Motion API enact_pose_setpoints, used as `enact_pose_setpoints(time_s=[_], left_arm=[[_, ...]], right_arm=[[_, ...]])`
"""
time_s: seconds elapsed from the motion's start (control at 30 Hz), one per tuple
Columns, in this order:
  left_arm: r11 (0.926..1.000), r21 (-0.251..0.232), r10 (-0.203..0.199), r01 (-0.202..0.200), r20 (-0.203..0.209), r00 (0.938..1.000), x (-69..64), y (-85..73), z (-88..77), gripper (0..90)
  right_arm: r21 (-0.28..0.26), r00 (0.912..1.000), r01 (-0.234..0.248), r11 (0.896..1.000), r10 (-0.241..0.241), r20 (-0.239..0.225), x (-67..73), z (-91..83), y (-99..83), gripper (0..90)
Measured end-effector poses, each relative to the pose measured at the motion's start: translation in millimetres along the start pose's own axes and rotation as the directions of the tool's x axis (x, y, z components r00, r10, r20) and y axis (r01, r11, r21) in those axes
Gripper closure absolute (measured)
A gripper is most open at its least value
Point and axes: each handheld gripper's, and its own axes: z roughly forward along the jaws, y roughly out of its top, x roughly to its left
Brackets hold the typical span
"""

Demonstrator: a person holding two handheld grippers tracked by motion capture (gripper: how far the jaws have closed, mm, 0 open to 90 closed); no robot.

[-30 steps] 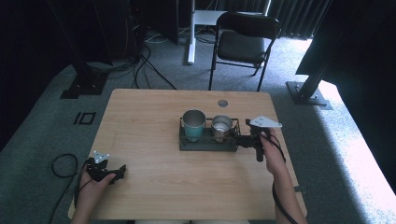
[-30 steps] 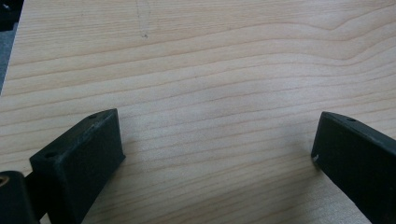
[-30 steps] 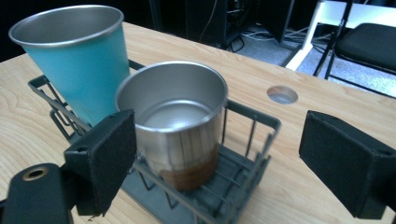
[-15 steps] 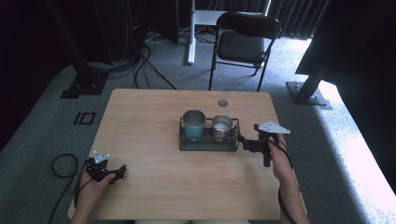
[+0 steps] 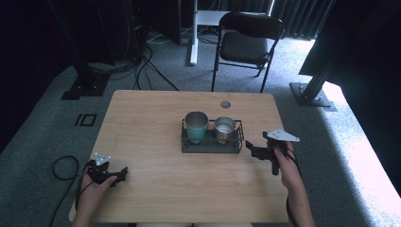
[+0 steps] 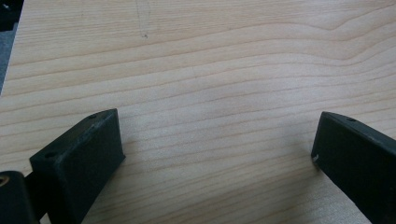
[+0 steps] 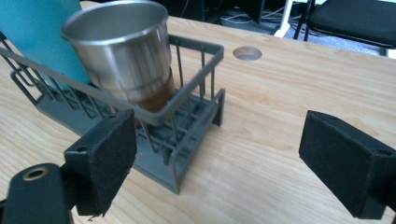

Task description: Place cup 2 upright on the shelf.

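A grey wire rack [image 5: 210, 143] stands on the middle of the wooden table [image 5: 156, 123]. It holds a teal cup [image 5: 196, 126] on its left and a steel cup [image 5: 224, 129] on its right. In the right gripper view the steel cup [image 7: 123, 51] leans in the rack [image 7: 187, 126] beside the teal cup [image 7: 35, 28]. My right gripper [image 5: 250, 148] sits just right of the rack, open and holding nothing. My left gripper [image 5: 122, 174] rests open near the table's front left corner, over bare wood [image 6: 210, 93].
A round cable hole [image 5: 225, 104] lies in the table behind the rack. A black folding chair [image 5: 248, 42] stands beyond the far edge. Cables trail over the floor at the left. Bare wood stretches between the two grippers.
My right gripper has drawn back to the right, away from the rack, and now stands apart from it. The left gripper has stayed put.
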Motion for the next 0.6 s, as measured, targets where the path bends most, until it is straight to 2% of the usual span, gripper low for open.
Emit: enact_pose_setpoints(time_s=[0.6], left_arm=[[1.0000, 0.000, 0.001, -0.001, 0.000, 1.0000, 0.1, 0.0, 0.0, 2.5]], right_arm=[[0.060, 0.9991, -0.031, 0.998, 0.029, 0.031, -9.4, -5.2, -34.4, 11.1]])
